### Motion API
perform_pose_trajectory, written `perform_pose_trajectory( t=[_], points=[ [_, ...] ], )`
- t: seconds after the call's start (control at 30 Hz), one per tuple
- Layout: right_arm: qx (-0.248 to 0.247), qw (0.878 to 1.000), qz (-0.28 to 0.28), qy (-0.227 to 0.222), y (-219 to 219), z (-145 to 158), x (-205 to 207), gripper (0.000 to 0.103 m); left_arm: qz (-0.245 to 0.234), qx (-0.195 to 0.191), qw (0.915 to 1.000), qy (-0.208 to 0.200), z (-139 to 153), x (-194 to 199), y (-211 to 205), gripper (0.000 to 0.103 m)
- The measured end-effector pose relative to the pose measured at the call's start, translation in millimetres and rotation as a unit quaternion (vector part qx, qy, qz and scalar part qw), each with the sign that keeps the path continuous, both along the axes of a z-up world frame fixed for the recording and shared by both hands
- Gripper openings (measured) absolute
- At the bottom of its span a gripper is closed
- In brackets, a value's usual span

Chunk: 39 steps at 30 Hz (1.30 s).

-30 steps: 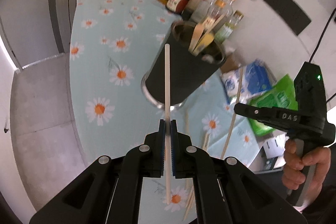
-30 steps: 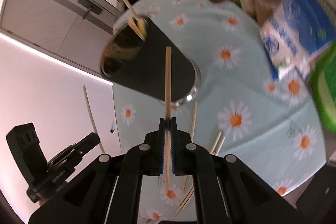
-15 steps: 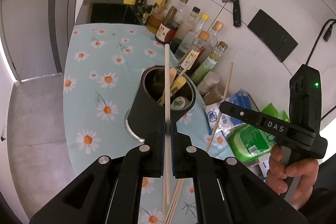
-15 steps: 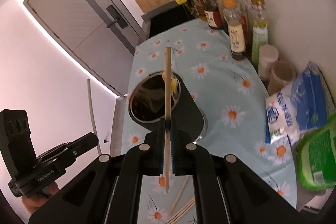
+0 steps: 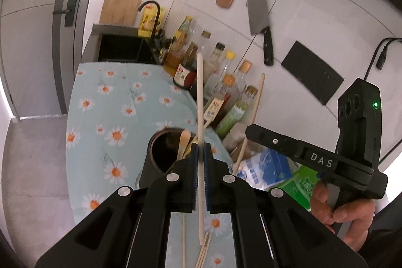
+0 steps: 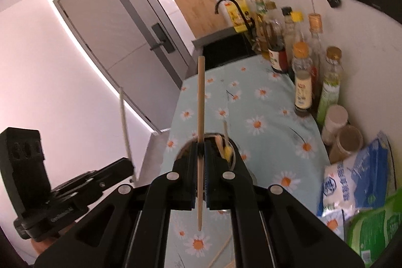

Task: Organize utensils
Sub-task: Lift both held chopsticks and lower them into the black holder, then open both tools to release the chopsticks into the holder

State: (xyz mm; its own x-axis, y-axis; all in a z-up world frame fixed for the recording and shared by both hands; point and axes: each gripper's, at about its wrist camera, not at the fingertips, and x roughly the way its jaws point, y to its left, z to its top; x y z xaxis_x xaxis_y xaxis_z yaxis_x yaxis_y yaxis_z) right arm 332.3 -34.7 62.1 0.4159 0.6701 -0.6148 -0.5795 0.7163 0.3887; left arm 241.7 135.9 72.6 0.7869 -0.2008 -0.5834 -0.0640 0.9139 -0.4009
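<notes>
My left gripper (image 5: 200,150) is shut on a pale chopstick (image 5: 199,92) that stands upright above the table. My right gripper (image 6: 200,150) is shut on a tan wooden chopstick (image 6: 201,97), also upright. A dark round utensil holder (image 5: 163,155) stands on the daisy tablecloth just past both grippers, with a wooden spoon (image 5: 183,142) and other utensils inside; in the right wrist view its rim (image 6: 232,147) shows behind the fingers. Several loose chopsticks (image 5: 204,250) lie on the cloth below the left gripper. The right gripper also shows in the left wrist view (image 5: 253,129), holding its chopstick (image 5: 256,104).
Sauce and oil bottles (image 6: 302,82) line the wall side of the table (image 6: 251,102). Blue and green packets (image 6: 356,182) and two jars (image 6: 346,142) lie at the near right. A black sink (image 5: 120,47) is beyond the table. A cleaver (image 5: 260,19) and spatula hang on the wall.
Both grippers have risen and tilted up, each still holding its chopstick. The holder has dropped from the middle of both views to just behind the fingers, and its opening now shows from above.
</notes>
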Motion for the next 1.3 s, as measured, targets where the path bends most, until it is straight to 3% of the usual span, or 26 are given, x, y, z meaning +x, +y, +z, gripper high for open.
perform_pose_trajectory(
  t=[0.3,0.57,1.0,1.3],
  points=[
    [0.062,0.995,0.038,-0.075,9,23,6,0.006,0.014,-0.006,0.9978,-0.064,15,17,9,0.003],
    [0.095,0.988,0.068,-0.099,17,20,24,0.006,0.018,-0.020,0.9935,-0.110,10,30,21,0.003],
    [0.102,0.982,0.098,-0.129,21,-22,35,0.006,0.050,0.000,0.9820,-0.182,-22,37,28,0.004],
    [0.072,0.981,0.109,-0.142,22,-52,28,0.006,0.050,0.039,0.9810,-0.183,-53,36,20,0.004]
  ],
)
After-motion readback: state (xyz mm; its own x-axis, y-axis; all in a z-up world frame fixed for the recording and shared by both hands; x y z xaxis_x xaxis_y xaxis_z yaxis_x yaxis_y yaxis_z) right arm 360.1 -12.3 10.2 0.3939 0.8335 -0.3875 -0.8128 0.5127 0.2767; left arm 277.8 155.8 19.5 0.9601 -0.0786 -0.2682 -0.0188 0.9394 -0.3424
